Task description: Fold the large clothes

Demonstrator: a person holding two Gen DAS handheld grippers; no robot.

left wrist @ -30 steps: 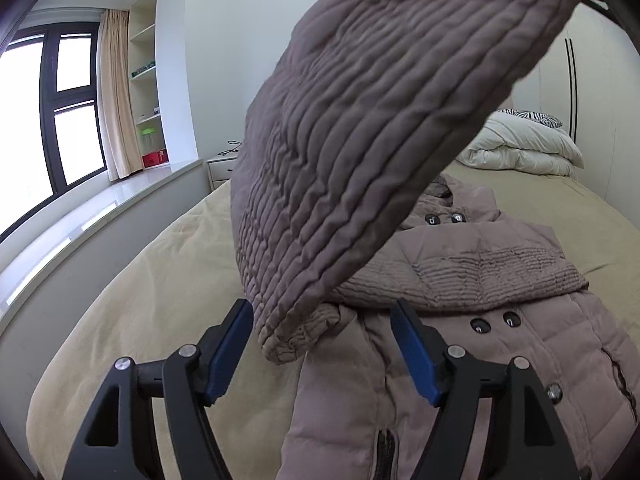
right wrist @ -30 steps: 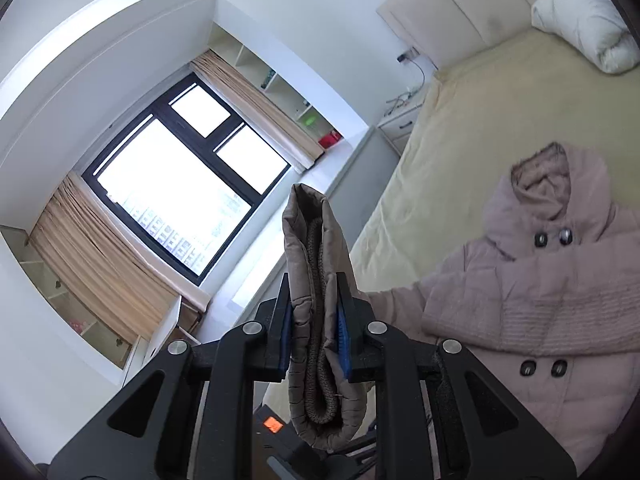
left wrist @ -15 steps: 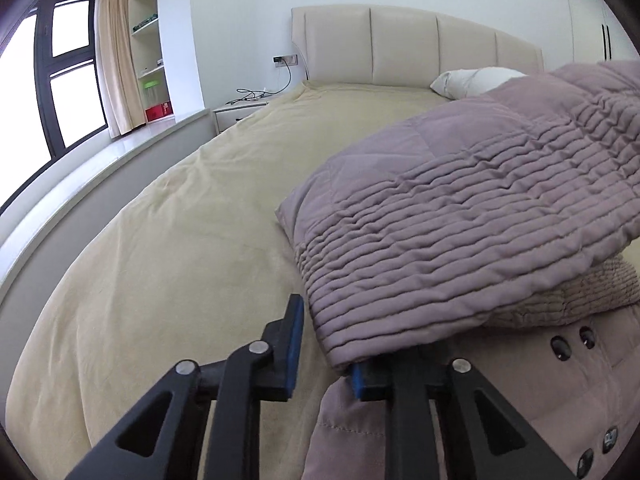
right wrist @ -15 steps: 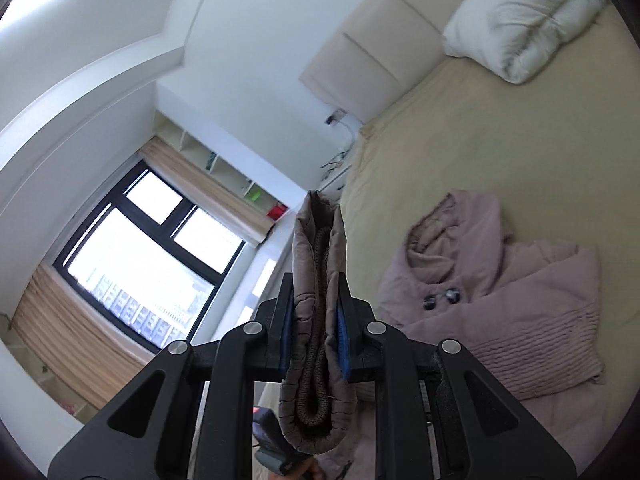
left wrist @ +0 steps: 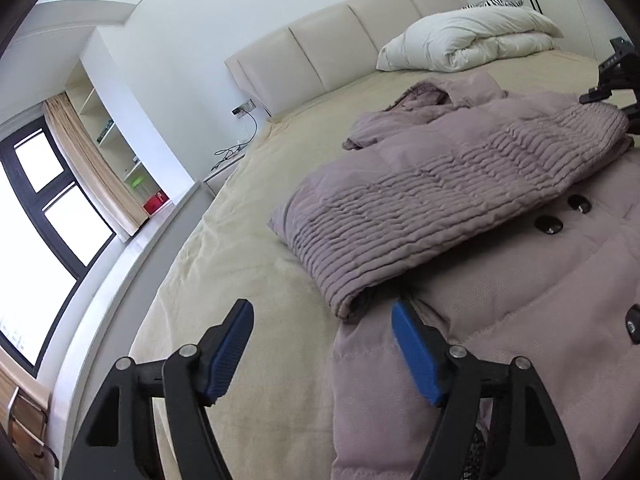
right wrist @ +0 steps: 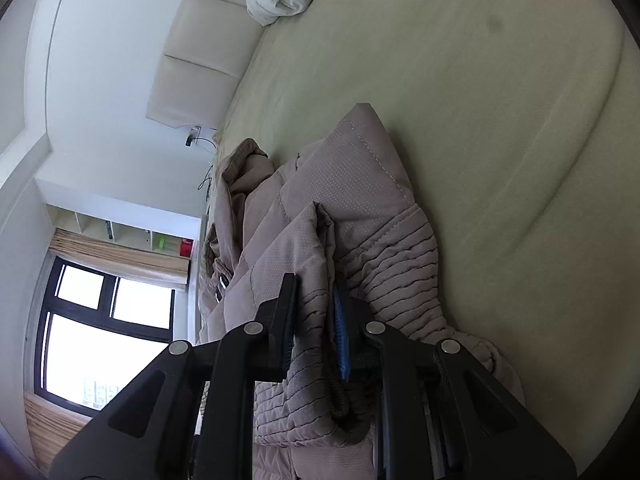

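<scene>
While right gripper (right wrist: 314,332) clamps sleeve (left wrist: 432,196) (cuff hidden), left gripper (left wrist: 322,350) gapes.

The coat (left wrist: 460,184) ahead of the left hand-held gripper (left wrist: 322,348) is matt mauve quilted cloth, its sleeve ribbed with close stitching, its buttons (left wrist: 549,225) glossy black. Both hand-held grippers are matt black plastic with blue ridged pads (left wrist: 412,344) and shiny metal screws; the right hand-held gripper (right wrist: 314,328) pinches dimpled fabric. The bed (left wrist: 248,248) sheet looks soft, dull beige; the headboard (left wrist: 340,44) smooth, padded cream.
</scene>
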